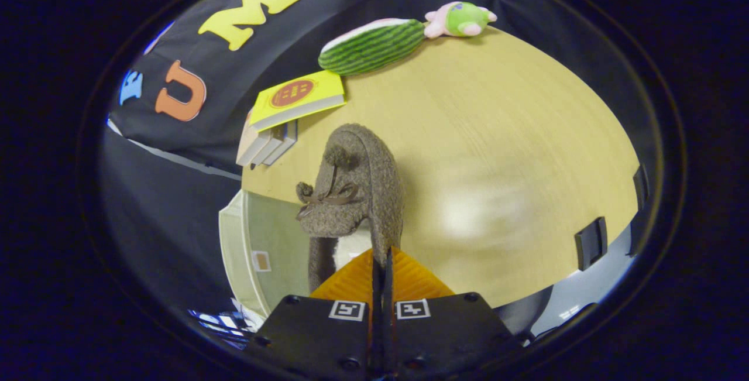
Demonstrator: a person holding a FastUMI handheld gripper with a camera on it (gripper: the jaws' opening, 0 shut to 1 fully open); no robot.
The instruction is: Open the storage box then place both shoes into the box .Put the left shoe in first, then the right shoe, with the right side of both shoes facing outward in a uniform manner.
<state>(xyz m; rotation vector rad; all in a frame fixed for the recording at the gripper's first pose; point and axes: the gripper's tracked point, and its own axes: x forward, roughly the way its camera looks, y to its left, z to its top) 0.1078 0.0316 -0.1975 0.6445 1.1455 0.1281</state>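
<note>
My gripper is shut on the heel edge of a grey-brown fuzzy shoe with a dark lace bow and pompoms. The shoe hangs lifted above the table, toe pointing away from the fingers. Below and to the left of the shoe sits the pale translucent storage box, open, beside the table's left edge. Its inside is partly hidden by the shoe and my fingers.
The round wooden table spreads beyond the shoe. A yellow book lies on a stack of books at its left edge. A watermelon-slice plush and a green-and-pink plush toy lie at the far edge. Black clips grip the right rim.
</note>
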